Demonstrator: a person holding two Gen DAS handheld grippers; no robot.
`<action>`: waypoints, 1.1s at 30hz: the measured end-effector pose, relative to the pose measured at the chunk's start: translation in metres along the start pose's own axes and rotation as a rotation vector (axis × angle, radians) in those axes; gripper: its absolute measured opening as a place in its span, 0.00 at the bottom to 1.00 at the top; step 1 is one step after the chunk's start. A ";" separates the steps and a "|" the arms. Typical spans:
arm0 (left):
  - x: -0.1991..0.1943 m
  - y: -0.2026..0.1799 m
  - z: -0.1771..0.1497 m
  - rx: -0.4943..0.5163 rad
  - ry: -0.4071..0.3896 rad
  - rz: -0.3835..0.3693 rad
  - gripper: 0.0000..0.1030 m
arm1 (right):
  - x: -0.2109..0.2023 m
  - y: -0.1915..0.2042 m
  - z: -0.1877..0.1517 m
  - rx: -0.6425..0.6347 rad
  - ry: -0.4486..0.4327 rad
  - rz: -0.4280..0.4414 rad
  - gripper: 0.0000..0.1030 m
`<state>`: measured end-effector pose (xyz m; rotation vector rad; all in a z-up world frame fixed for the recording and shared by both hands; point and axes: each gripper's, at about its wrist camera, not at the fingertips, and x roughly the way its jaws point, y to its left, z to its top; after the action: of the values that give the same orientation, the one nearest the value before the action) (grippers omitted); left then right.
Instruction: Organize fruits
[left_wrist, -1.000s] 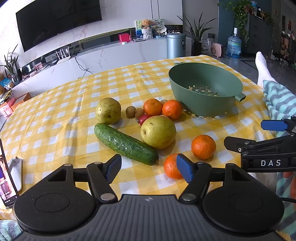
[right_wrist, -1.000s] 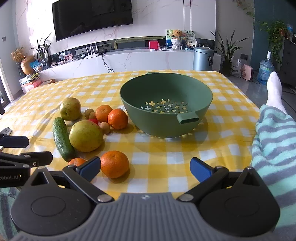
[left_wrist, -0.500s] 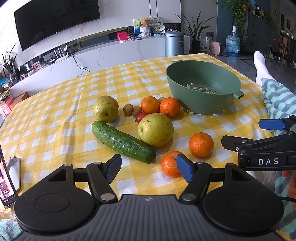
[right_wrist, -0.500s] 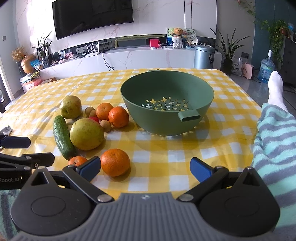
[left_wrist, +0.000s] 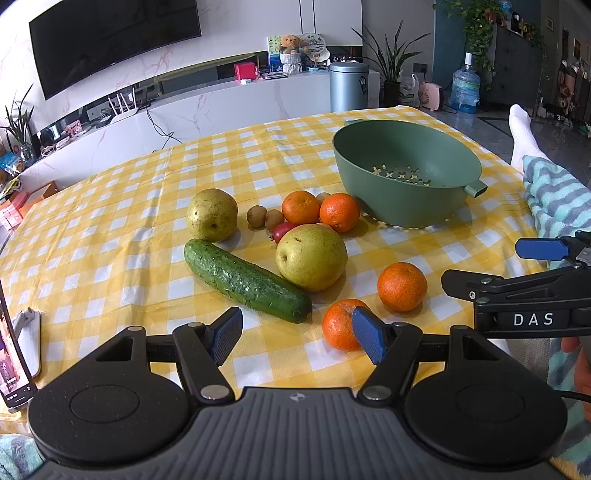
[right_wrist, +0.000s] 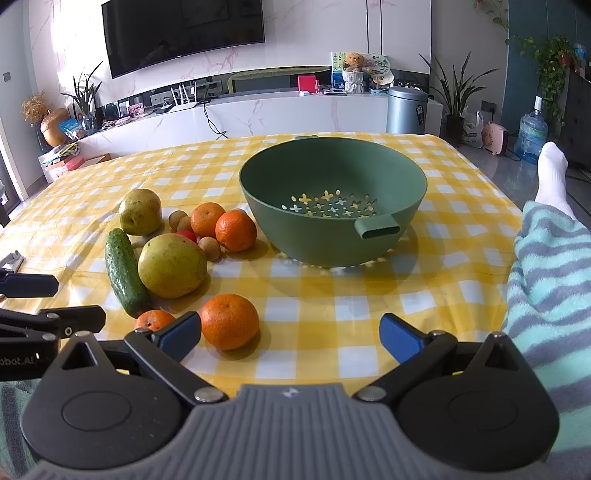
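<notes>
Left gripper (left_wrist: 297, 334) level above tablecloth (left_wrist: 110, 236), jaws spread, nothing held, right gripper (right_wrist: 290, 332) likewise spread wider, oranges (right_wrist: 229, 320) at 11 o'clock, green colander (right_wrist: 332, 199) at 12 o'clock.

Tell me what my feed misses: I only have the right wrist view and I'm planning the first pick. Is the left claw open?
Observer: Yes. The left claw is open, with nothing between its fingers.
Operator: Is the near orange, half hidden behind the right claw, free to take?
Observer: It lies apart from the cucumber tip, just past the left claw's right finger, which covers its edge.
Operator: Is there anything on the far left to avoid?
Observer: A phone with a lit screen stands at the table's left edge.
</notes>
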<state>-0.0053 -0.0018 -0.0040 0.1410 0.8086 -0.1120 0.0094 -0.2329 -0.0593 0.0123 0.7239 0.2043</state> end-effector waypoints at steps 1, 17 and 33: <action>0.000 0.000 0.000 0.000 -0.001 -0.001 0.78 | 0.000 0.000 0.000 0.000 0.000 0.000 0.96; -0.001 0.001 -0.001 -0.007 0.001 -0.003 0.78 | 0.000 0.000 -0.001 -0.002 0.002 0.001 0.96; -0.002 0.001 -0.002 -0.013 0.001 -0.008 0.78 | 0.002 0.001 -0.002 -0.002 0.010 0.006 0.96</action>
<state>-0.0076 -0.0006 -0.0037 0.1258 0.8107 -0.1148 0.0092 -0.2317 -0.0617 0.0114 0.7333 0.2110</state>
